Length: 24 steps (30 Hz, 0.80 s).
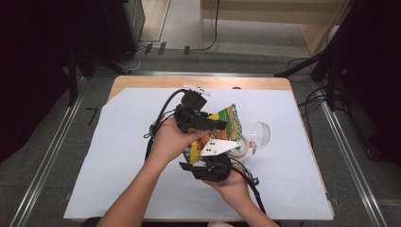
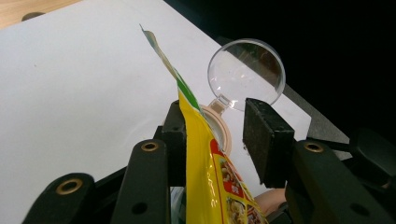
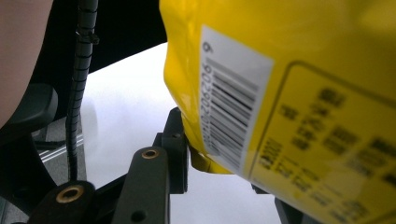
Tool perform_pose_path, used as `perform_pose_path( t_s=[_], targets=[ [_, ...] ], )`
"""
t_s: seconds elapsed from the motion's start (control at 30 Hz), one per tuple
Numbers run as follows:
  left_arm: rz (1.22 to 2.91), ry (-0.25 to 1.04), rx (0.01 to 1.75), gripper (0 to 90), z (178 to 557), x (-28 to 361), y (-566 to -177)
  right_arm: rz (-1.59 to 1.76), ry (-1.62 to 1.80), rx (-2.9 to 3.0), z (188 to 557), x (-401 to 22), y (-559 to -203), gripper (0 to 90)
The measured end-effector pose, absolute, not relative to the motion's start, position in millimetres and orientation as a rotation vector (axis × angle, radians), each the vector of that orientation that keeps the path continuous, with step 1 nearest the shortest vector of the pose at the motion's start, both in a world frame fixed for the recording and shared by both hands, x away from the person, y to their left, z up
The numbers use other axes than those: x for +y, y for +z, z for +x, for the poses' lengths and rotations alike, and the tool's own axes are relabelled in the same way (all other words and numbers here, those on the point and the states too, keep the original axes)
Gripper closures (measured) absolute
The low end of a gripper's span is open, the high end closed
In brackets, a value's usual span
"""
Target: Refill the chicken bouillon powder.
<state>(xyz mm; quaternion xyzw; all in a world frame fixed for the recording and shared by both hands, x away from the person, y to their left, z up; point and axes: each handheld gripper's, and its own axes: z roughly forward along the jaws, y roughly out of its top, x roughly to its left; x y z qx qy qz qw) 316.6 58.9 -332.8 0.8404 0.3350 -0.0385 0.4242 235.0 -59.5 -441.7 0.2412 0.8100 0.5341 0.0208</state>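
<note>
I have the yellow packet (image 2: 205, 158) between my left gripper (image 2: 219, 135)'s part-open jaws, against one pad, gap beside the other. My right gripper (image 3: 219, 154) meets its barcode side; grip unclear, print blurred.

You are holding your left gripper (image 1: 215, 124) above your right gripper (image 1: 201, 166), both forearms angling in from below, each hand wrapping its handle, jaws standing partly apart.
</note>
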Motion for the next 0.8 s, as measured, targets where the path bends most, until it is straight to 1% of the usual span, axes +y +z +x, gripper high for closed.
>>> perform_pose_path(
  t_s=[0.37,0.8],
  targets=[
    [2.11,-0.083,0.827,62.6,313.2,57.6,-331.2,0.75,1.669,2.504,235.2,-60.1,-443.4,67.3],
    [2.087,-0.111,0.843,62.5,315.4,62.4,-330.0,0.742,1.692,2.513,232.6,-58.5,-438.4,67.1]
  ],
)
